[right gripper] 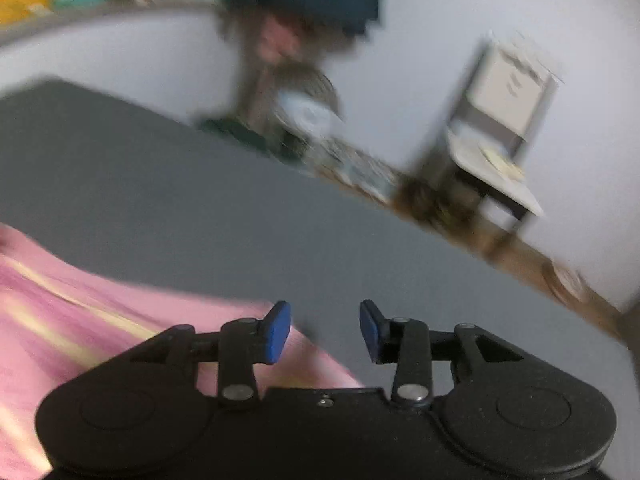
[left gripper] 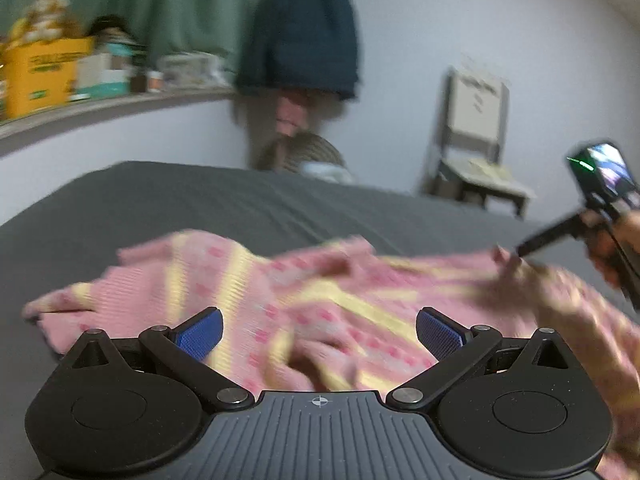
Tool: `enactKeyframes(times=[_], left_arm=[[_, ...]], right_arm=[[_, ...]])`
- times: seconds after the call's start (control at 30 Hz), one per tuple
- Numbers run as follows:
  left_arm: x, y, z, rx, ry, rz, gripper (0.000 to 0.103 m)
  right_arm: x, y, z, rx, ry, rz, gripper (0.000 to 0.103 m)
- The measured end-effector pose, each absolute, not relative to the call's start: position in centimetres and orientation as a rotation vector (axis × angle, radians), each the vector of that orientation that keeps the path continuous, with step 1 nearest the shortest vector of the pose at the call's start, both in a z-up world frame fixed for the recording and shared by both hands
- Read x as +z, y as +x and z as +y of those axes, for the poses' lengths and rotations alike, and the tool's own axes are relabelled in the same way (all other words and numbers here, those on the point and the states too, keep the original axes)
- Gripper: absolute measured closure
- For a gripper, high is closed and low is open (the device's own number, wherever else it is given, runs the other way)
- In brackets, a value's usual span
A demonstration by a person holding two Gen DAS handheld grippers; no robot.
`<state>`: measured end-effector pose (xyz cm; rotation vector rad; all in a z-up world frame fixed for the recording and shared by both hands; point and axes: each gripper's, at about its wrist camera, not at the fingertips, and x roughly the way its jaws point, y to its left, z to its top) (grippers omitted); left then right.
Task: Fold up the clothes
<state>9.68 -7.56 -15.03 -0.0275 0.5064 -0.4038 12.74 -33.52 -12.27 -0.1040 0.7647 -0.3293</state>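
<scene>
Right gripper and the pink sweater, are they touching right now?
Cannot tell. In the right wrist view the open right gripper shows only grey sheet between its fingers; its left finger overlaps the blurred pink sweater.

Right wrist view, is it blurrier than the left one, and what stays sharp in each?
Yes. Right wrist view: heavy motion smear across the chair and sweater; only the right gripper is crisp. Left wrist view: milder blur, the sweater pattern and shelf are soft but readable, the left gripper sharp. Fisheye bends the shelf edge.
</scene>
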Motion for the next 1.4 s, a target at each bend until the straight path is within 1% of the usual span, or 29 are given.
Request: enactKeyframes(times=[0.03, 0.07, 0.13, 0.27, 0.4, 0.43, 0.47, 0.5, 0.53, 0.6, 0.63, 0.67, 0.7, 0.77, 0.87, 0.9, 0.93, 0.97, 1.0, 1.1, 1.2, 1.3, 1.33, 1.4], left_arm=[[-14.9, 9.9, -7.0, -0.377, -0.055, 0.501, 0.0], [-14.9, 10.1, -6.4, -0.349, -0.082, 0.495, 0.0], [-14.6, 10.7, -5.2, -0.218, -0.064, 0.491, 0.0], [-14.8, 13.1, -2.9, -0.068, -0.036, 0.572, 0.0], [-16.8, 15.1, 0.2, -0.122, -0.197, 0.732, 0.0], [-17.3, 15.2, 0.5, -0.137, -0.228, 0.758, 0.001], [-17.8, 15.4, 0.8, -0.152, -0.259, 0.784, 0.003], [-18.3, 15.6, 1.1, -0.166, -0.29, 0.809, 0.026], [-18.8, 15.7, 1.4, -0.182, -0.321, 0.834, 0.061], [-19.5, 15.9, 1.8, -0.237, -0.402, 0.87, 0.081], [-19.9, 15.8, 1.9, -0.257, -0.439, 0.878, 0.088], [-20.1, 15.6, 2.0, -0.261, -0.451, 0.874, 0.089], [-20.3, 15.5, 2.0, -0.265, -0.463, 0.871, 0.096], [-20.0, 14.8, 1.7, -0.268, -0.439, 0.847, 0.096], [-17.9, 12.5, 1.8, -0.297, -0.355, 0.781, 0.096], [-16.9, 11.6, 2.0, -0.312, -0.338, 0.765, 0.096], [-15.9, 10.7, 2.2, -0.326, -0.321, 0.75, 0.096], [-15.0, 9.8, 2.4, -0.341, -0.305, 0.734, 0.096], [-14.0, 8.7, 2.9, -0.354, -0.279, 0.722, 0.096], [-11.2, 4.4, 4.6, -0.403, -0.179, 0.687, 0.096], [-9.0, -0.2, 5.2, -0.475, -0.068, 0.69, 0.096], [-8.0, -3.8, 6.4, -0.561, 0.054, 0.765, 0.096], [-8.4, -4.6, 6.2, -0.6, 0.112, 0.844, 0.096], [-9.0, -5.7, 5.6, -0.649, 0.192, 0.927, 0.095]], right_arm=[[-11.5, 12.6, -31.9, -0.206, -0.036, 0.756, 0.06], [-11.1, 12.7, -30.2, -0.084, 0.03, 0.759, 0.054], [-10.4, 12.6, -26.8, 0.14, 0.144, 0.758, 0.046], [-10.8, 12.4, -20.3, 0.316, 0.163, 0.771, 0.046], [-11.8, 11.3, -17.4, 0.274, 0.136, 0.789, 0.046], [-11.9, 10.4, -17.1, 0.248, 0.143, 0.794, 0.046], [-11.9, 9.7, -17.0, 0.235, 0.16, 0.803, 0.046], [-11.7, 9.0, -16.9, 0.25, 0.173, 0.814, 0.046], [-11.6, 7.2, -16.7, 0.287, 0.181, 0.826, 0.046], [-11.4, 3.9, -15.6, 0.356, 0.142, 0.856, 0.045], [-11.4, 2.4, -14.5, 0.383, 0.095, 0.867, 0.04], [-11.6, 1.1, -12.9, 0.393, 0.004, 0.869, 0.034], [-12.0, -0.2, -11.4, 0.395, -0.106, 0.855, 0.032], [-13.1, -2.2, -8.8, 0.396, -0.297, 0.802, 0.019], [-15.1, -3.9, -5.8, 0.463, -0.507, 0.742, 0.018], [-15.8, -4.3, -4.8, 0.487, -0.568, 0.732, 0.02], [-16.4, -4.5, -4.1, 0.504, -0.613, 0.74, 0.04], [-16.7, -4.6, -3.6, 0.521, -0.636, 0.756, 0.08], [-16.9, -4.7, -3.1, 0.539, -0.658, 0.773, 0.091], [-14.6, -6.2, -3.8, 0.638, -0.611, 0.78, 0.093], [-11.3, -8.8, -6.5, 0.76, -0.495, 0.851, 0.094], [-10.0, -11.6, -9.5, 0.839, -0.388, 0.964, 0.094], [-10.5, -12.2, -10.2, 0.863, -0.358, 1.012, 0.094], [-11.9, -12.7, -11.0, 0.866, -0.322, 1.083, 0.094]])
